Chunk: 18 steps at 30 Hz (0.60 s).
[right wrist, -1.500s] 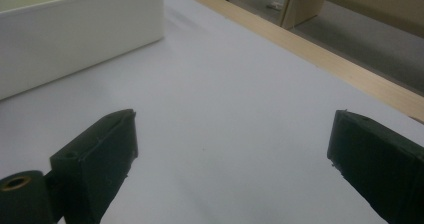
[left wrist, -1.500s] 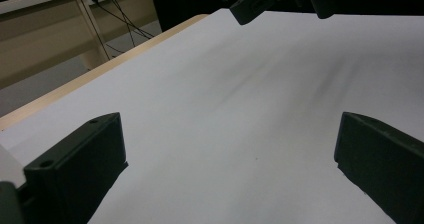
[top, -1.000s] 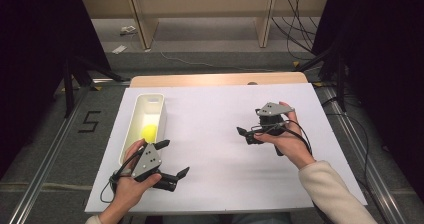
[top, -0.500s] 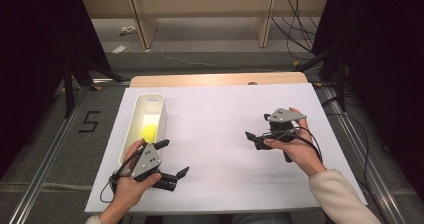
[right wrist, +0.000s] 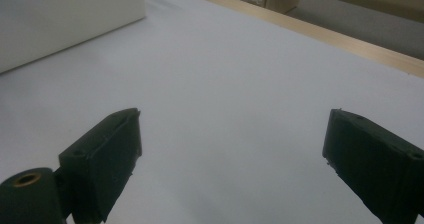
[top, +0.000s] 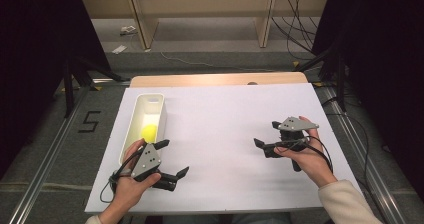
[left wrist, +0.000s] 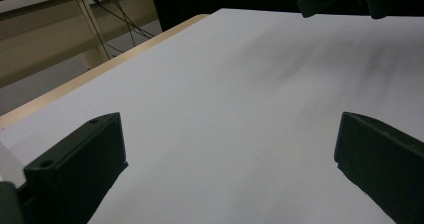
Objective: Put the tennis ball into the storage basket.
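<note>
Right gripper (top: 267,135) has shifted toward lower right, jaws apart, just closing slightly on nothing. Left gripper (top: 170,158) sits lower left, jaws wide, empty. Ball (top: 149,132) lies in bin (top: 134,126), just above the left gripper.

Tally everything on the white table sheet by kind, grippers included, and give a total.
White bin: 1
Yellow ball, lying in the bin: 1
Hand-held grippers, both open and empty: 2, left gripper, right gripper
Total: 4
</note>
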Motion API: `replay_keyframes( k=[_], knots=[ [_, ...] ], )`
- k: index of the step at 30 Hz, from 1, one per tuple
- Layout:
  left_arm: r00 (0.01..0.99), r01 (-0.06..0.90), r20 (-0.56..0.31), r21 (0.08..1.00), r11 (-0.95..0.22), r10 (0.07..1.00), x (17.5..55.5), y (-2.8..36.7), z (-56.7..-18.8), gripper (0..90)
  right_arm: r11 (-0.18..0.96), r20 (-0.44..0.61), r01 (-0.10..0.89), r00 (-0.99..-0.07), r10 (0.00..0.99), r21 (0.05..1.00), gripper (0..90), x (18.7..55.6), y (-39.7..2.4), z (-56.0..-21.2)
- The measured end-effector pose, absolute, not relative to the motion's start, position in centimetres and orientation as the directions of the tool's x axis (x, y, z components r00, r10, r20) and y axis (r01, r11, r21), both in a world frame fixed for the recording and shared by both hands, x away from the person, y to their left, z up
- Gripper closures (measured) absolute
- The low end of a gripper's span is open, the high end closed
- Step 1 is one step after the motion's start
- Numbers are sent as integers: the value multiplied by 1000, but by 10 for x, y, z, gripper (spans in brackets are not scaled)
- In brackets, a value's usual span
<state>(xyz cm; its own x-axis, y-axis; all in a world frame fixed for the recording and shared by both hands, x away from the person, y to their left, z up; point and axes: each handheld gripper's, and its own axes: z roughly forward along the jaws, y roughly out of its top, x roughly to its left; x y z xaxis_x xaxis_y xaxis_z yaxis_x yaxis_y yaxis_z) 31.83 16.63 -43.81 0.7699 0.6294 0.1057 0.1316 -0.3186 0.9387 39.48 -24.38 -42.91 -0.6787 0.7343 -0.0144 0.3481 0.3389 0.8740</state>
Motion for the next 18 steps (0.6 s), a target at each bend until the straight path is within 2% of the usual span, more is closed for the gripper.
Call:
replay_keyframes(
  k=[18],
  knots=[
    [773, 130, 106, 938, -321, 625, 318, 167, -438, 0, 341, -20, 352, -670, 742, 872, 99, 377, -253, -436]
  ],
)
